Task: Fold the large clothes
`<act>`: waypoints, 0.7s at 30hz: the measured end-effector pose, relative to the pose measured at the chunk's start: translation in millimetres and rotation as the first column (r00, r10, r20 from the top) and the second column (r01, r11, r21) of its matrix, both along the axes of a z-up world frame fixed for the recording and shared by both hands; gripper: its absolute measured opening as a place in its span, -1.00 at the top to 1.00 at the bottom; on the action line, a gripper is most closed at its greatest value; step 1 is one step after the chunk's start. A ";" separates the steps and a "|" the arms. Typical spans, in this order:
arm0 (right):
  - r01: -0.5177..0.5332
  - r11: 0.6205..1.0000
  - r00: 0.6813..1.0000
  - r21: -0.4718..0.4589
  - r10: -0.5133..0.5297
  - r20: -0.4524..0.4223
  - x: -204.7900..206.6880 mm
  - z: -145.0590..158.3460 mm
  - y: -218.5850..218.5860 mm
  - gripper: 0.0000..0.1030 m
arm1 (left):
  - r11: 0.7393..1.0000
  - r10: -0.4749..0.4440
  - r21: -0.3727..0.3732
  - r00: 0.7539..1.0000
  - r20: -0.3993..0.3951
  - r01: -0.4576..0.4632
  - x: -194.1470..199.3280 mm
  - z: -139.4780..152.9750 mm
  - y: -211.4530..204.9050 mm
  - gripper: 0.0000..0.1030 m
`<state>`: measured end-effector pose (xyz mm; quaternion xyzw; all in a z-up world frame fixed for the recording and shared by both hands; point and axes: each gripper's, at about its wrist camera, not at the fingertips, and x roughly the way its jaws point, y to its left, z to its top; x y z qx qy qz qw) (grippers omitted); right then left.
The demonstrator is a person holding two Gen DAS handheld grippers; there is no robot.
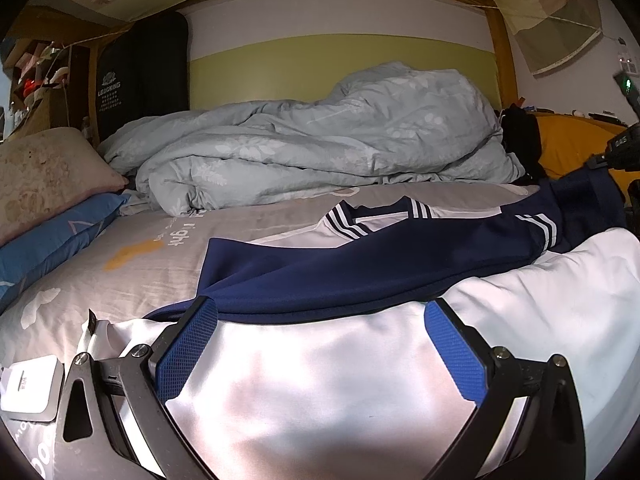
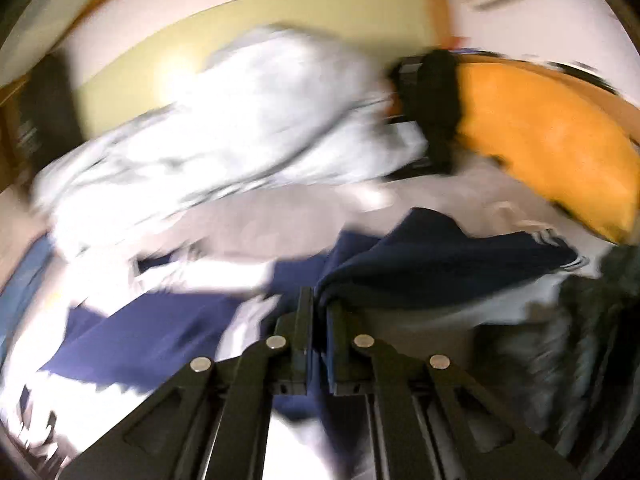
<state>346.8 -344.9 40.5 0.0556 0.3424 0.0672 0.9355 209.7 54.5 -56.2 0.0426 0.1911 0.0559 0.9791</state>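
Ahead of you a rumpled pale-blue duvet (image 1: 320,136) lies against the headboard (image 1: 340,68), a pink pillow (image 1: 48,172) at left, an orange cushion (image 2: 548,140) at right.

**Sheen, weave and grain on the bed**

The jacket (image 1: 320,380) shows white cloth, smooth with a satin-like sheen; its navy sleeve (image 1: 360,264) reads matt, finely knit. The left gripper (image 1: 322,312) carries blue pads (image 1: 188,352), rough and dimpled, on matt black plastic-looking arms with shiny metal pins. The duvet (image 1: 320,140) is soft, crumpled matt cloth, and so is the sheet (image 1: 120,280). The bed frame (image 1: 502,52) is varnished wood. Right view is blurred: the right gripper (image 2: 318,312) looks matt black, with bright metal pins.
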 end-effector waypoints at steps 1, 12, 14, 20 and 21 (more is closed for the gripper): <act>-0.065 0.998 0.997 -0.008 0.065 -0.029 -3.2 -4.6 16.2 0.91 | 1.000 -0.001 0.002 1.000 0.001 0.001 0.1 0.1 -0.6 -0.99; -0.056 0.998 0.997 -0.016 0.055 -0.059 -32.4 -14.1 41.2 0.00 | 1.000 -0.020 0.009 0.999 0.032 0.020 -6.8 3.4 -3.7 -0.99; 0.046 0.999 0.997 0.005 -0.046 -0.066 -29.1 -0.1 17.8 -0.02 | 1.000 -0.019 0.008 0.999 0.030 0.019 -6.2 3.6 -4.1 -0.99; 0.380 0.897 0.910 0.228 -0.317 -0.268 -7.5 -10.7 -68.3 -0.09 | 1.000 -0.019 0.010 0.999 0.029 0.019 -6.0 3.6 -4.1 -0.99; 0.407 0.879 0.896 0.248 -0.332 -0.296 0.5 -19.0 -77.6 -0.11 | 1.000 -0.019 0.010 0.999 0.030 0.018 -6.0 3.6 -4.1 -0.99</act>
